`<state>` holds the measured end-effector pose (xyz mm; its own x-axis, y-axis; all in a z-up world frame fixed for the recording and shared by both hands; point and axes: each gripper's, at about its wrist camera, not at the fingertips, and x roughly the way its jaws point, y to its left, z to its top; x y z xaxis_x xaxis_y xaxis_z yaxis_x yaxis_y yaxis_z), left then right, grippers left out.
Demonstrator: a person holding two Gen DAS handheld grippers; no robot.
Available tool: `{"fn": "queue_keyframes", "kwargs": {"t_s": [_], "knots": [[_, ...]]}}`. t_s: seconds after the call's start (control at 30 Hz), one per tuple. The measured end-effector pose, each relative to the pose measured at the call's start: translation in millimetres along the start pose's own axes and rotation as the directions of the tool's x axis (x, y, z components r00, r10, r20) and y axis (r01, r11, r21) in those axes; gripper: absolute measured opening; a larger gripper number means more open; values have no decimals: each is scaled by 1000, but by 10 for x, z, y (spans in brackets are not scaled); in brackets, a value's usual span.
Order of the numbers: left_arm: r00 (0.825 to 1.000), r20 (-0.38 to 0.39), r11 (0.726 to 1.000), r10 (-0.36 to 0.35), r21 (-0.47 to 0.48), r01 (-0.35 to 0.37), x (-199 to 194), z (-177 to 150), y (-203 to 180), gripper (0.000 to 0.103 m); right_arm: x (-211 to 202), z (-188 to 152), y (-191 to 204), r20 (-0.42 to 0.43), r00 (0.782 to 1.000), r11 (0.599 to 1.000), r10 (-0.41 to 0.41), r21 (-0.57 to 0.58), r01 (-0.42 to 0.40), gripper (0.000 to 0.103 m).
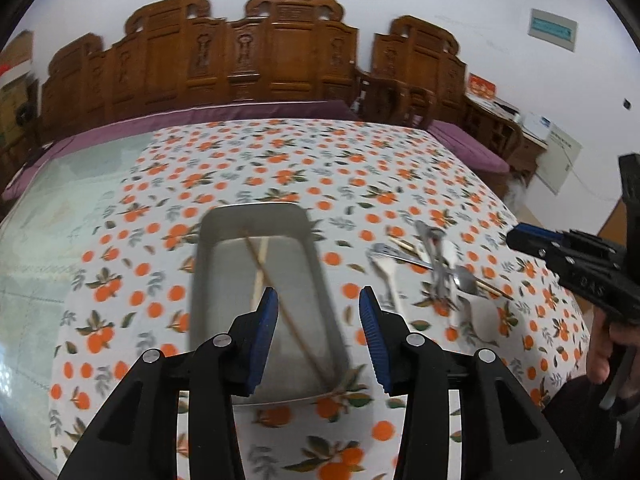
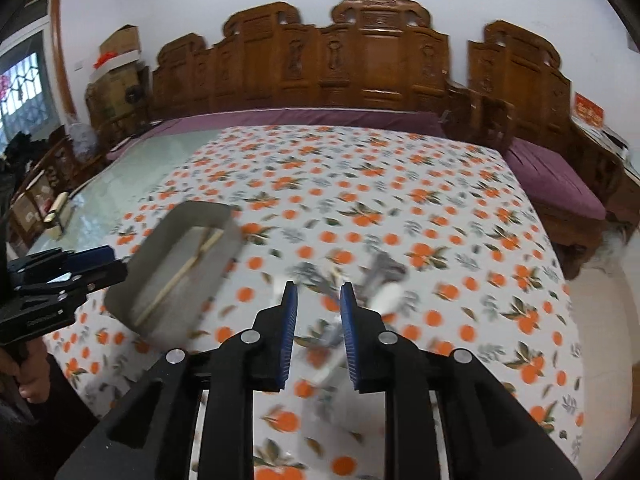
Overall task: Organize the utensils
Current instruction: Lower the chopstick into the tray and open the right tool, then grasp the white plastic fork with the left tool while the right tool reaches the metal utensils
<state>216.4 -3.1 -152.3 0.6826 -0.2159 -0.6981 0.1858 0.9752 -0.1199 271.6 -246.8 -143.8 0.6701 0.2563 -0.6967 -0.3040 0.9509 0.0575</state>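
Observation:
A rectangular metal tray (image 1: pixel 224 240) lies on the orange-print tablecloth (image 1: pixel 280 160) with two wooden chopsticks (image 1: pixel 276 292) crossed inside it. My left gripper (image 1: pixel 318 296) is open and empty, above the tray's near right part. A pile of utensils (image 1: pixel 436 264) lies to the tray's right: metal spoons, a fork, white spoons and a chopstick. My right gripper (image 2: pixel 319 294) is open and empty just above this blurred pile (image 2: pixel 380 276). The tray (image 2: pixel 160 240) shows at the left in the right wrist view.
Carved wooden benches (image 1: pixel 260 52) with purple cushions (image 1: pixel 200 120) stand behind and right of the table. The left part of the table is bare glass (image 1: pixel 72 184). The other gripper shows at each view's edge, the right one (image 1: pixel 568 256) and the left one (image 2: pixel 60 276).

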Motion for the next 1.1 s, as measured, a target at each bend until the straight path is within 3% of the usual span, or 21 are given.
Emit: {"fn": "queue_keyframes", "kwargs": {"t_s": [0.13,0.47,0.67,0.73,0.87,1.1], "knots": [[1000,-15,999,-17,34,17,76,-76,-205,40,91,-116,-185,-13,999,999,-36,16,36,24],[998,-41,996,-46,80,49,240,-187,-479,40,492,-488,-375,-91,995,998,-29,51,33,24],[997,-62,994,-37,103,43,390,-219,-601,40,640,-469,-493,-93,996,999,-10,48,15,25],[997,-71,993,-38,110,46,463,-214,-651,40,679,-458,-512,-98,995,999,2,53,3,31],[996,-83,987,-29,154,41,634,-192,-796,40,721,-464,-490,-107,994,999,21,35,-18,32],[988,-150,990,-34,130,53,1013,-137,-903,40,694,-462,-533,-97,994,998,41,61,-35,32]]}}
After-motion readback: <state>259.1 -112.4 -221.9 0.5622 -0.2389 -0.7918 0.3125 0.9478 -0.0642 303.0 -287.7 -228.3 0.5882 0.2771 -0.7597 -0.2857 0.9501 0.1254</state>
